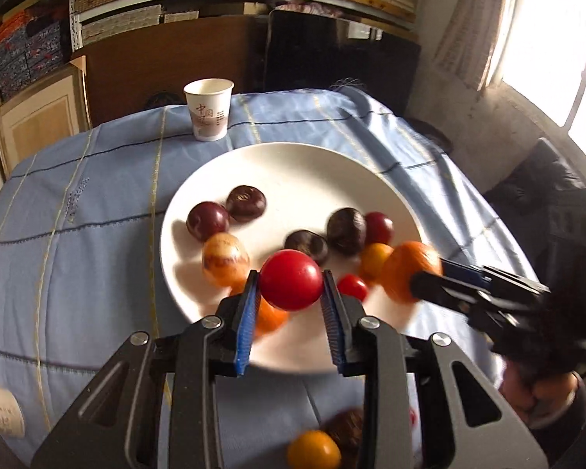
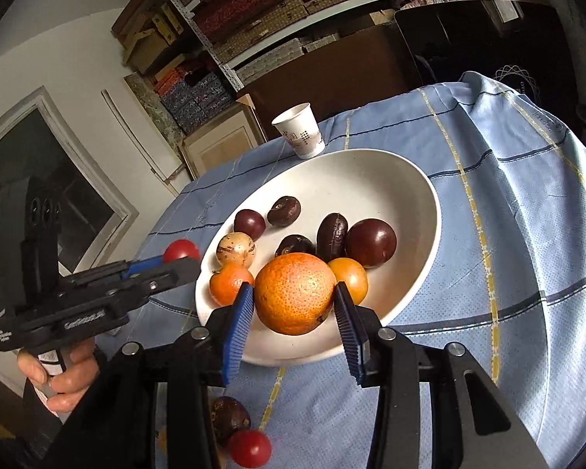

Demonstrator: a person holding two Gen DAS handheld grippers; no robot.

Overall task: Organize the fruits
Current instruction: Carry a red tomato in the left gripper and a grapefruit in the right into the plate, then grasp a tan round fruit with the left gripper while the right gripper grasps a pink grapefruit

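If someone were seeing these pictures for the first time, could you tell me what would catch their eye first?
Probably the two held fruits: the left gripper is shut on a red tomato, the right gripper on a large orange, both over the near rim of the white plate of mixed fruit. A paper cup stands beyond it on the blue tablecloth.

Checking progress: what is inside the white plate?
White plate holds dark plums, chestnuts and small orange fruits; the orange in the right gripper hides part.
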